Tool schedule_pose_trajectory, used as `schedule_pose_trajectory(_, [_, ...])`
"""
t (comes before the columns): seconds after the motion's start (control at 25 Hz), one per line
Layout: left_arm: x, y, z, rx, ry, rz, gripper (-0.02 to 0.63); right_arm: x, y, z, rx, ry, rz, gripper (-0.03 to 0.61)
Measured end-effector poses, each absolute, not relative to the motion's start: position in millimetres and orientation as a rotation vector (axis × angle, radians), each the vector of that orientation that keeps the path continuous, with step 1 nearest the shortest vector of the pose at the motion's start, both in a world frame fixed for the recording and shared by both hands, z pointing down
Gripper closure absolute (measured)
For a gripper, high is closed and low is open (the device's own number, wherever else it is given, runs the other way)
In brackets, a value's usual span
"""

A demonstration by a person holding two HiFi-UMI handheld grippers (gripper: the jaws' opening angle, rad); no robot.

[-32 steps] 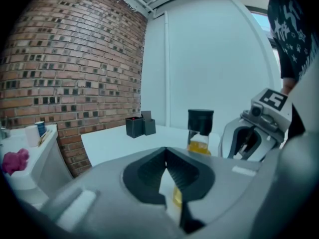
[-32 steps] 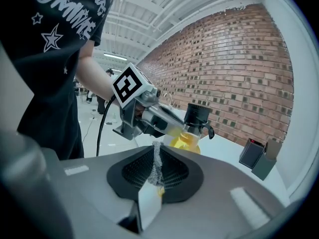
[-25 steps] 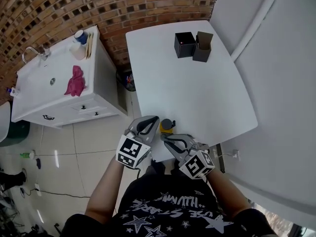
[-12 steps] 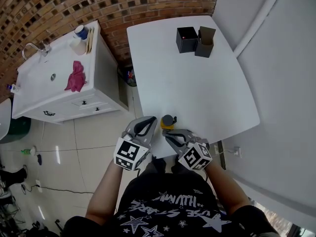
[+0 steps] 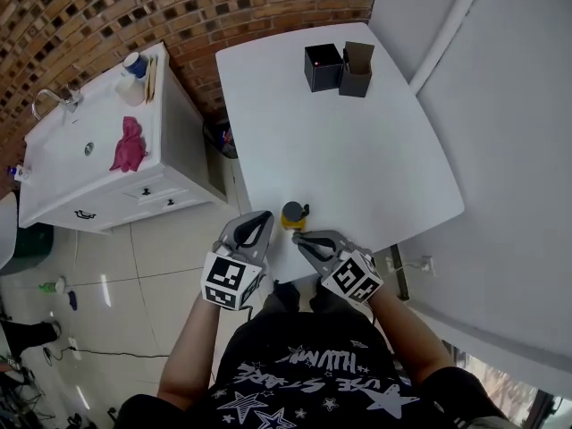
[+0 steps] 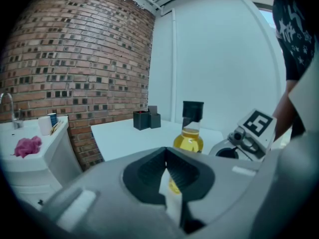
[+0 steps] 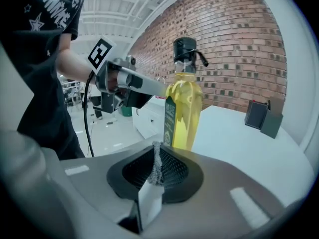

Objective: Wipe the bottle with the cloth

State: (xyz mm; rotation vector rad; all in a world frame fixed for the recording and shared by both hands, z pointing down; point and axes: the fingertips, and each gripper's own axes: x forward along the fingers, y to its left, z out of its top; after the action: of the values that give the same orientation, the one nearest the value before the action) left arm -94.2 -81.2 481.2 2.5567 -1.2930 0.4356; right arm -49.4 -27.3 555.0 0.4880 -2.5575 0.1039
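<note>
The left hand-held gripper (image 5: 261,219) and the right hand-held gripper (image 5: 300,239), both with jaws pressed together, flank the bottle (image 5: 294,214) at the near edge of the surface (image 5: 357,150). The right one has sunk slightly. The pink cloth (image 5: 128,146) lies well apart on the sink cabinet (image 5: 71,181), so wiping has likely not begun.

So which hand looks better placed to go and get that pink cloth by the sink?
Left, probably. The pink cloth lies on the sink counter off to the left, on the side of the left tool; the right tool is across the bottle from it. Both tools are shut.
</note>
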Motion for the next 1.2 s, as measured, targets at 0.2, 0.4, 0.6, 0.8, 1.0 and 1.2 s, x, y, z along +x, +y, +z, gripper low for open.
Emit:
schedule_pose_trajectory(0.2, [-94, -76, 477, 2.541, -1.33, 0.386, 0.611, -16, -27, 535, 0.722, -2.586, 0.27, 0.543])
schedule_pose_trajectory(0.4, [-102, -65, 479, 2.55, -1.389, 0.367, 0.505, 21, -61, 492, 1.195, -2.613, 0.551, 0.543])
schedule_pose_trajectory(0.6, [-91, -54, 493, 2.586, -1.357, 0.45, 0.492, 31, -82, 471, 1.556, -2.544, 1.085, 0.543])
schedule_pose_trajectory(0.8, [-88, -55, 499, 2.607, -1.334, 0.485, 0.492, 9, -79, 458, 1.5, -2.627, 1.226, 0.543])
schedule_pose_trajectory(1.0, [-86, -59, 496, 2.608, -1.339, 0.475, 0.492, 3, -78, 457, 1.469, -2.646, 1.174, 0.543])
schedule_pose_trajectory(1.2, [-81, -63, 498, 2.608, -1.33, 0.468, 0.492, 0, -74, 471, 1.466, -2.608, 1.208, 0.543])
